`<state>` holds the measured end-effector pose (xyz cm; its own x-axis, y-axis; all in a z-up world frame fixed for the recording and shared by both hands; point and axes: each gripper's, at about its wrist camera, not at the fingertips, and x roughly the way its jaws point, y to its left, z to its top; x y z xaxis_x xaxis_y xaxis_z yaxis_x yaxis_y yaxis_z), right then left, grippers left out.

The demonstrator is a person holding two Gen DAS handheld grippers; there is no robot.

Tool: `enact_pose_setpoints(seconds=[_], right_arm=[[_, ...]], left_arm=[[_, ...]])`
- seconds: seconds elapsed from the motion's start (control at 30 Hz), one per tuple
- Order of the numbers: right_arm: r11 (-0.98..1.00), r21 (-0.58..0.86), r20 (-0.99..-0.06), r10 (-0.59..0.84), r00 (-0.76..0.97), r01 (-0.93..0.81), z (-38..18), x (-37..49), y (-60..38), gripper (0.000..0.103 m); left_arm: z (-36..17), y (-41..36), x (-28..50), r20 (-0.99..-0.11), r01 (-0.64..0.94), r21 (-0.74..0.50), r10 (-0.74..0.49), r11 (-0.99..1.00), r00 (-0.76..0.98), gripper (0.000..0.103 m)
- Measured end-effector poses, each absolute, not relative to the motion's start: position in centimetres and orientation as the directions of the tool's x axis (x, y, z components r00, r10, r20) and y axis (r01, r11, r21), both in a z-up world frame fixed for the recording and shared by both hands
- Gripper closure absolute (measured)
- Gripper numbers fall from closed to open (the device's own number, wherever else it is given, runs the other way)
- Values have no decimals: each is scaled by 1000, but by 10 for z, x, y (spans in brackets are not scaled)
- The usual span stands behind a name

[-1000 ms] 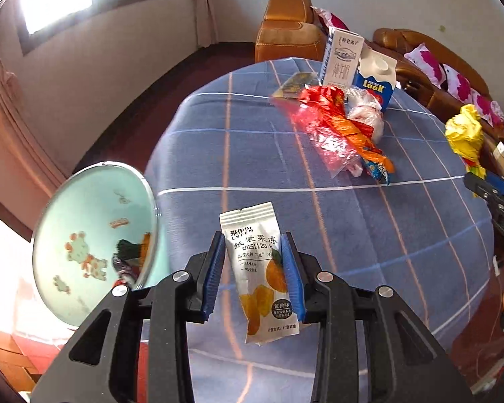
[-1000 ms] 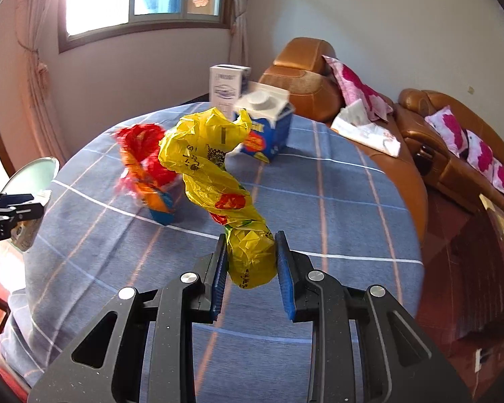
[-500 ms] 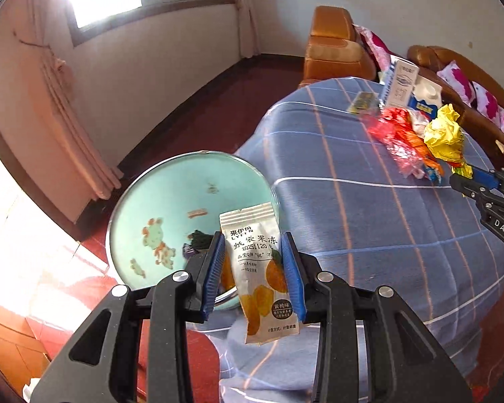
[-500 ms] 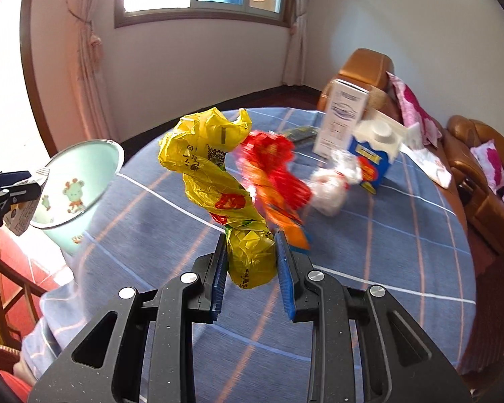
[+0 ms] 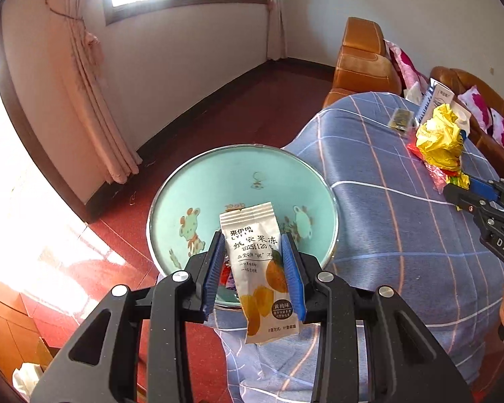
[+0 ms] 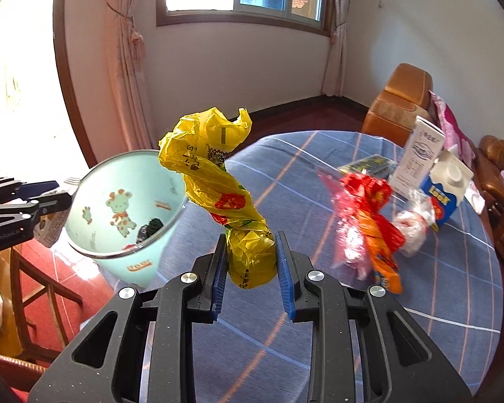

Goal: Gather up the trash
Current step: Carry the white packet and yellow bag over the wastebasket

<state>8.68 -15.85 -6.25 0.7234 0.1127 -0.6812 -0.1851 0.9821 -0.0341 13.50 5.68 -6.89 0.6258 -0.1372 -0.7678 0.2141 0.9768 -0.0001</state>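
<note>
My left gripper (image 5: pixel 253 268) is shut on a white snack packet (image 5: pixel 257 268) printed with orange fruit, held above the mouth of a mint-green bin (image 5: pixel 198 184) with cartoon animals inside. Some wrappers lie in the bin's bottom. My right gripper (image 6: pixel 251 265) is shut on a crumpled yellow plastic bag (image 6: pixel 215 181) over the blue checked tablecloth (image 6: pixel 305 174), to the right of the bin (image 6: pixel 117 208). In the left wrist view the right gripper (image 5: pixel 467 189) with the yellow bag (image 5: pixel 438 137) shows at the right edge. The left gripper (image 6: pixel 50 201) shows at the left edge of the right wrist view.
A red and orange wrapper (image 6: pixel 369 215), a clear plastic wad (image 6: pixel 415 221), a blue milk carton (image 6: pixel 445 191), a white box (image 6: pixel 420 154) and a small dark packet (image 6: pixel 368 164) lie on the table. Brown sofas (image 5: pixel 363 60) stand behind it. A wooden chair (image 6: pixel 27 288) stands by the bin.
Both grippers have swung left from the table middle toward the bin, each keeping its grip. The packet now hangs over the bin's mouth, and the yellow bag is close beside the bin.
</note>
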Motion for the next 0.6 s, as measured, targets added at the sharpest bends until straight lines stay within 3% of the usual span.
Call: enact_pose_setpoints(seconds=[0.6], right_arm=[[965, -7, -700, 182, 690, -261, -69, 120, -85, 75]], left_arm=[[-84, 82, 159, -784, 159, 7, -94, 987, 614, 68]])
